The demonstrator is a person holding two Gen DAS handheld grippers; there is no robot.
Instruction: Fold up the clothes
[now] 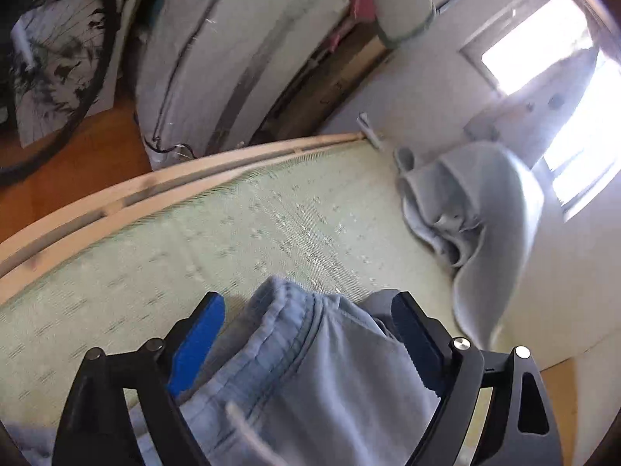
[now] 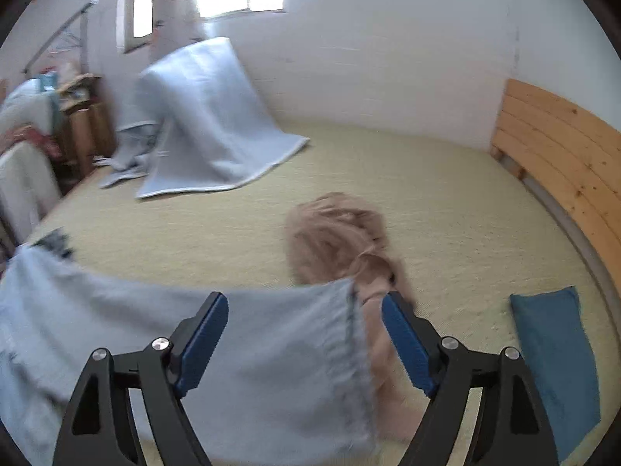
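A light blue garment [image 1: 302, 369] with an elastic waistband and a white drawstring lies on the mattress [image 1: 194, 240]. It passes between the wide-apart blue fingers of my left gripper [image 1: 307, 301], which is open. In the right wrist view the same light blue garment [image 2: 271, 341] spreads, blurred, from the left under my right gripper [image 2: 304, 299], also open, with the cloth's hemmed edge between its fingers. A crumpled tan garment [image 2: 337, 233] lies just beyond that edge, near the right finger.
A folded teal cloth [image 2: 551, 361] lies at the right. A pale blue blanket [image 2: 202, 124] is draped at the mattress's far corner below a window. The wooden headboard [image 2: 562, 143] bounds the right side. Off the bed frame stand a plastic-wrapped mattress [image 1: 233, 50] and a bicycle wheel [image 1: 58, 70].
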